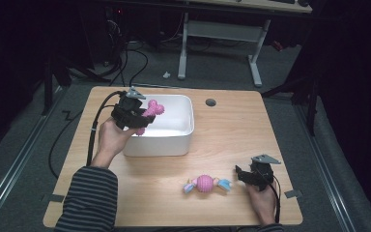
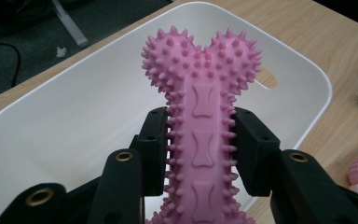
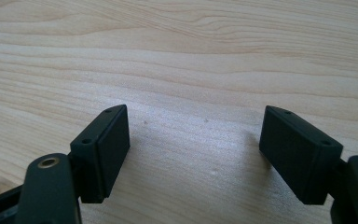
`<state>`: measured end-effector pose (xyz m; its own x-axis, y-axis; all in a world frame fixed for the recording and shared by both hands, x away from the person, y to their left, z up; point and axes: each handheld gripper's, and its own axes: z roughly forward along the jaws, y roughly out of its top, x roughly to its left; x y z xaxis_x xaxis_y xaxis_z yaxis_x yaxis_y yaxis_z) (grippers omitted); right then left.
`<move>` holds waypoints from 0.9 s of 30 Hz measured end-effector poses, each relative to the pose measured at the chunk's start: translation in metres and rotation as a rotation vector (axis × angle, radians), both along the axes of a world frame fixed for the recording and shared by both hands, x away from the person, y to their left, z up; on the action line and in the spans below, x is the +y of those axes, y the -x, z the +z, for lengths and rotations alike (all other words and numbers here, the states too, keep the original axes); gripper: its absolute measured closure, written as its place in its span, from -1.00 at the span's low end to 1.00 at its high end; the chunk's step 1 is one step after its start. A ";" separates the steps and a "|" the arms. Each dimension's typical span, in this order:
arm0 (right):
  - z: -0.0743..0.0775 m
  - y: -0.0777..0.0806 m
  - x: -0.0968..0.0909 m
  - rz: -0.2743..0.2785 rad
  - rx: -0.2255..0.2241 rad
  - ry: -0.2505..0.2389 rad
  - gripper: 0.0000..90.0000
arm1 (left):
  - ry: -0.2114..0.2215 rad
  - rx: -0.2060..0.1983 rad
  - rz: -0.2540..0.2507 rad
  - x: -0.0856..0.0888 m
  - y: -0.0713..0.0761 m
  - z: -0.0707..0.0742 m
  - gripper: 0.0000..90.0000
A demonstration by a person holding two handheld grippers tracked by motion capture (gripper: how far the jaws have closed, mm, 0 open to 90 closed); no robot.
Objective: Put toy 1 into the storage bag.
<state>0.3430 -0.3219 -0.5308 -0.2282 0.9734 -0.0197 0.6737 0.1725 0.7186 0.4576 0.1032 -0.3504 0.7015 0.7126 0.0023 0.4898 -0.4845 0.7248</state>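
Observation:
A pink spiky bone toy point(image 2: 204, 126) is clamped by its shaft between the black jaws of my left gripper point(image 2: 200, 140). In the high view that left gripper point(image 1: 142, 117) hangs over the left rim of the white tub point(image 1: 183, 126), with the bone toy point(image 1: 152, 110) poking out above the tub's inside. A pink ball toy with pastel ends point(image 1: 206, 183) lies on the table near the front. My right gripper point(image 1: 239, 172) rests low on the table just right of it, and in its own view the right gripper point(image 3: 193, 149) stands open over bare wood.
The wooden table point(image 1: 251, 130) has a round cable hole point(image 1: 210, 102) behind the tub. Beyond the far edge stand desk legs point(image 1: 256, 63) and cables on a dark floor. The tub's inside point(image 2: 74, 126) holds nothing.

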 end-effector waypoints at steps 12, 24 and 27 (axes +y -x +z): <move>0.000 0.000 0.000 0.003 0.001 0.001 -0.46 | -0.029 0.010 0.058 0.000 -0.018 -0.016 0.30; 0.000 0.000 0.000 0.005 0.003 -0.001 -0.46 | -0.069 0.053 0.045 -0.010 -0.025 -0.028 0.30; 0.000 0.001 0.001 0.004 0.003 -0.001 -0.46 | -0.076 0.061 0.046 -0.012 -0.026 -0.031 0.29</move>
<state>0.3425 -0.3212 -0.5306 -0.2326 0.9724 -0.0181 0.6751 0.1748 0.7167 0.4840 0.0913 -0.3815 0.6683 0.7437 0.0162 0.5550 -0.5130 0.6548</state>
